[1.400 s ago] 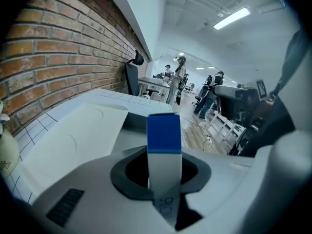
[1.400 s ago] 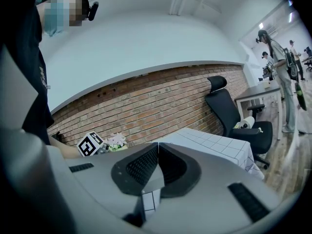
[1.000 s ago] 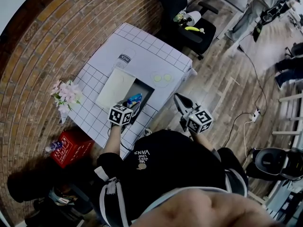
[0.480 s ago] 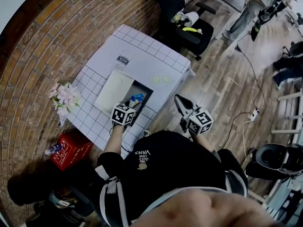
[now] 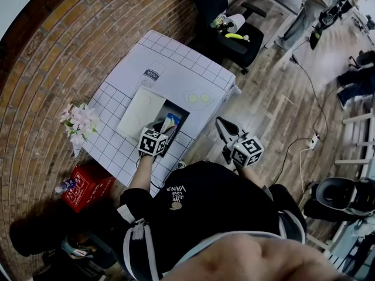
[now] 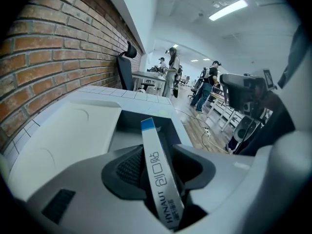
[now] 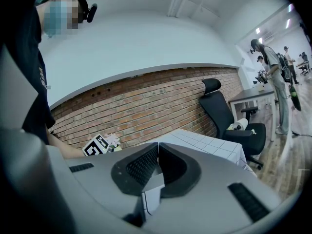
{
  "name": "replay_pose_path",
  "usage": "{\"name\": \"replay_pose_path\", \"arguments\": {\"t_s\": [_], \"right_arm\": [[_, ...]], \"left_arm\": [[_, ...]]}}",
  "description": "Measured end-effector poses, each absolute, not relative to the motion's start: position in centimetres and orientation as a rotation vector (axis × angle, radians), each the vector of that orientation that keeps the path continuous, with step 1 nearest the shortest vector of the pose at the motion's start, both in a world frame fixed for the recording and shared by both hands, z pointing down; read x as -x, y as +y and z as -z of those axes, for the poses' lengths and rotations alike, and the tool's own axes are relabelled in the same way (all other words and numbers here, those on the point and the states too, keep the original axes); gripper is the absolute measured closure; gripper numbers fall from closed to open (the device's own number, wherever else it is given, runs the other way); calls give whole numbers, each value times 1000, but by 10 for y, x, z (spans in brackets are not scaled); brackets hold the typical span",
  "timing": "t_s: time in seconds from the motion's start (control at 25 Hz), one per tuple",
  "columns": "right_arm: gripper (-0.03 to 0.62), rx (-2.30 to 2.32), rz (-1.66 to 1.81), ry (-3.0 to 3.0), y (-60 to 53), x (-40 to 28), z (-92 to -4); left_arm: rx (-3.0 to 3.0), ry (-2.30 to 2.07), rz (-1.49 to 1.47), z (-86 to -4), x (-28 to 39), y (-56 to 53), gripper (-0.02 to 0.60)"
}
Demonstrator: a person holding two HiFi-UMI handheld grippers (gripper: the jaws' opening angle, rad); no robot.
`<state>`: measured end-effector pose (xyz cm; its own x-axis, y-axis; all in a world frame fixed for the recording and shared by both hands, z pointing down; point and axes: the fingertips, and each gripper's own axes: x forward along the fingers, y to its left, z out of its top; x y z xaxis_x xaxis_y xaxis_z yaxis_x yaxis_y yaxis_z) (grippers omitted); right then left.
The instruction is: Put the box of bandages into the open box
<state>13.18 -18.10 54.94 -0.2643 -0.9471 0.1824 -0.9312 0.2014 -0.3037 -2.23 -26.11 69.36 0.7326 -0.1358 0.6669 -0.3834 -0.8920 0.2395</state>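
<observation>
Your left gripper's jaws have just spread wide, and the box of bandages, blue face up a second ago, now shows a narrow white side. The checked table carries the open box near its 6 o'clock edge, with the lid flat at 9 o'clock. The box of bandages leans in that opening between your parted jaws, not clamped. It is white with a blue end and is printed HYNAUT. The gripper hides its lower end. Your right gripper, at 3 o'clock off the table, is closed on nothing.
</observation>
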Motion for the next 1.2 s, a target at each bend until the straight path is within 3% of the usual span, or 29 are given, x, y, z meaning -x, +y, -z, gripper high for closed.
{"name": "replay_pose_path", "arguments": {"t_s": [1.2], "right_arm": [[592, 1778, 562, 2439, -183, -124, -547]], "left_arm": [[-2612, -613, -858, -663, 39, -265, 393]]}}
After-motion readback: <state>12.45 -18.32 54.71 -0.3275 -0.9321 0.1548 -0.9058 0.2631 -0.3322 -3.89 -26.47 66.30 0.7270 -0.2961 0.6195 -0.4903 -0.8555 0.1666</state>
